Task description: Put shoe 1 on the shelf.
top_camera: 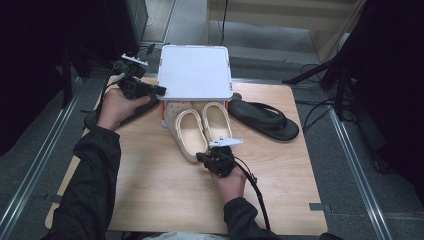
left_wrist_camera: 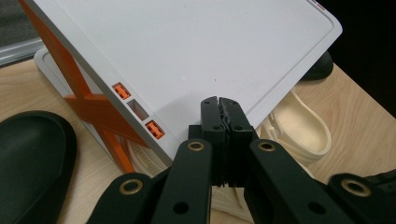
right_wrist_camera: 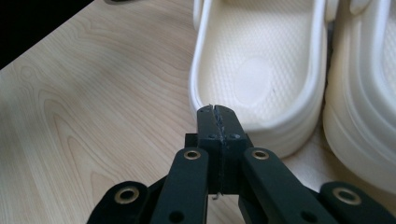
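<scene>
the wooden table (top_camera: 150, 200) spreads under everything you work on. at its far edge stands the white box (top_camera: 195, 70) with orange trim, its flat lid (left_wrist_camera: 196, 51) lying over the toes of the cream clogs, so the pair looks tucked partway into the box's open front. a black sandal (top_camera: 265, 120) lies on the table to the right of the box, near the clogs but apart from them; another dark sandal (left_wrist_camera: 28, 158) sits at the box's left side, beneath your left hand. the two cream clogs (top_camera: 205, 127) lie side by side, touching, heels toward you.

your left gripper (top_camera: 150, 91) is at the left front corner of the box lid, jaws clenched together with nothing between them; in the left gripper view the tips (left_wrist_camera: 221, 109) sit right at the lid's edge, though you cannot tell if they touch it. your right gripper (top_camera: 202, 156) rests at the heel of the left clog (right_wrist_camera: 261, 79), jaws also pressed tight and empty, tips just at the heel rim.
</scene>
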### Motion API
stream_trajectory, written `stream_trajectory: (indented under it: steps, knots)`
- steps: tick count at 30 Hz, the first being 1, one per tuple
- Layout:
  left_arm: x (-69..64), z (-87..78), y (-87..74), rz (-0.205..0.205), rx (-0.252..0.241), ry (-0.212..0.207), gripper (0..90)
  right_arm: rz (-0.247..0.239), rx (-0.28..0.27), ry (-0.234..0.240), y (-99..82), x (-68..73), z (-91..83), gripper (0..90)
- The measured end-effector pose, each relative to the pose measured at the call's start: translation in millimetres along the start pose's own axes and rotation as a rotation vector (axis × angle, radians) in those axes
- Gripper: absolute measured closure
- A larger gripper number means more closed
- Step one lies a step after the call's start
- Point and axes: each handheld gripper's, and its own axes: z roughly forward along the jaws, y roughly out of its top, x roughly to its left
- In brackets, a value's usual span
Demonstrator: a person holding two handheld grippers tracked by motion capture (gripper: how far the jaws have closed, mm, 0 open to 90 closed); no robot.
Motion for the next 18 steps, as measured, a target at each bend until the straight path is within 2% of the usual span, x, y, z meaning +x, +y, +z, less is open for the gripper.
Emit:
stream_trajectory:
  steps: [9,18]
  knots:
    - [0.4,-0.3,0.0,-0.002,0.001,-0.002,89.7,-0.007,0.008,0.013,11.3,7.0,6.9,90.0]
    - [0.0,-0.3,0.1,-0.005,0.002,0.000,89.7,0.006,0.015,0.005,-5.3,-0.3,0.3,90.0]
